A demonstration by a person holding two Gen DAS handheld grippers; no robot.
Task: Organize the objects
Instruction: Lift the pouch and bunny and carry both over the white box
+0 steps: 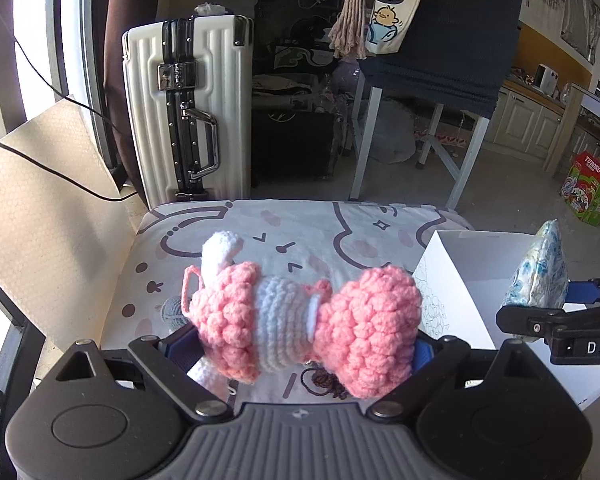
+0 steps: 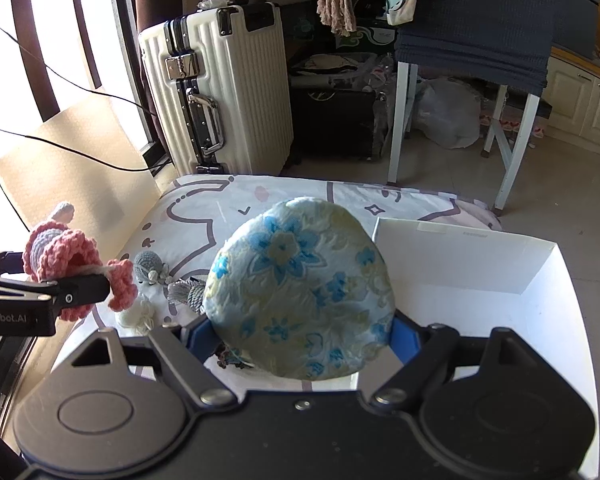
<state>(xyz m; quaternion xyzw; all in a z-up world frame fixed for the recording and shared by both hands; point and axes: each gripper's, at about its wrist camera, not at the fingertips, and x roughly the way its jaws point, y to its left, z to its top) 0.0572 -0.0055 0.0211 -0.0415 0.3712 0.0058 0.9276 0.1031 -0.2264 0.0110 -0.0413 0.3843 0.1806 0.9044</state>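
A white ribbed suitcase stands in the upper left of the right wrist view, behind the cartoon-printed cushion, and the open white box fills the lower right. Low in the centre of that view, the right gripper is clamped on a round blue-flowered cushion — lifted clear, just left of the box. In the left wrist view the left gripper grips a pink-and-white crochet toy at lower centre, above the printed cushion — small grey and white crochet pieces lie there.

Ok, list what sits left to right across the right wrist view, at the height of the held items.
Left gripper holding pink crochet toy → grey crochet piece → blue floral cushion in right gripper → white box.
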